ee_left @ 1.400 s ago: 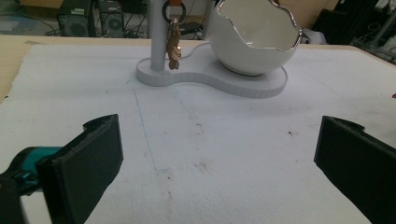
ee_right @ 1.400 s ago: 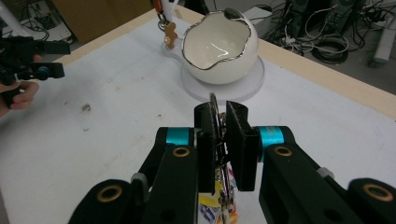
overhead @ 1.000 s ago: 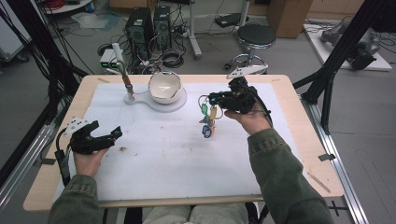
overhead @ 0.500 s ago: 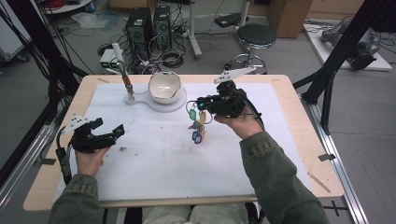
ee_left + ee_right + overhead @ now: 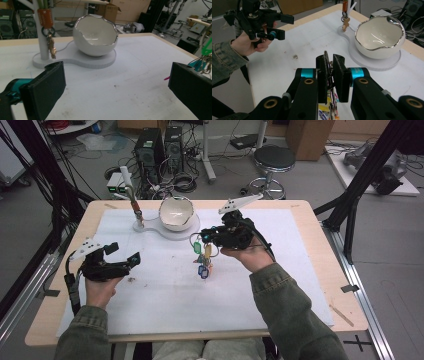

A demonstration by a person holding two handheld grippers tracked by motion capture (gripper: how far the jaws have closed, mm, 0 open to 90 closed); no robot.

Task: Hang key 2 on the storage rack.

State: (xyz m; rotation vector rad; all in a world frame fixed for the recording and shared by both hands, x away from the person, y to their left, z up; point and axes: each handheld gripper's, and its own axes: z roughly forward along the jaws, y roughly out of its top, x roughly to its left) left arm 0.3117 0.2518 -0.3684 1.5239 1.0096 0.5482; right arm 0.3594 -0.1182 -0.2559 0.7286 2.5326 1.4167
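On wooden table [image 5: 320,270], white mat [image 5: 150,290], cluttered workshop floor behind

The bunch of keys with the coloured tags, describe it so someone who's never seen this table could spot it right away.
Start at the white egg-shaped bowl on its flat white stand at the far side of the table. Just to its right, the right hand-held gripper holds a ring from which the bunch of keys hangs above the white mat. Its green and blue plastic tags set it apart from the single orange-tagged key on the stand's post.
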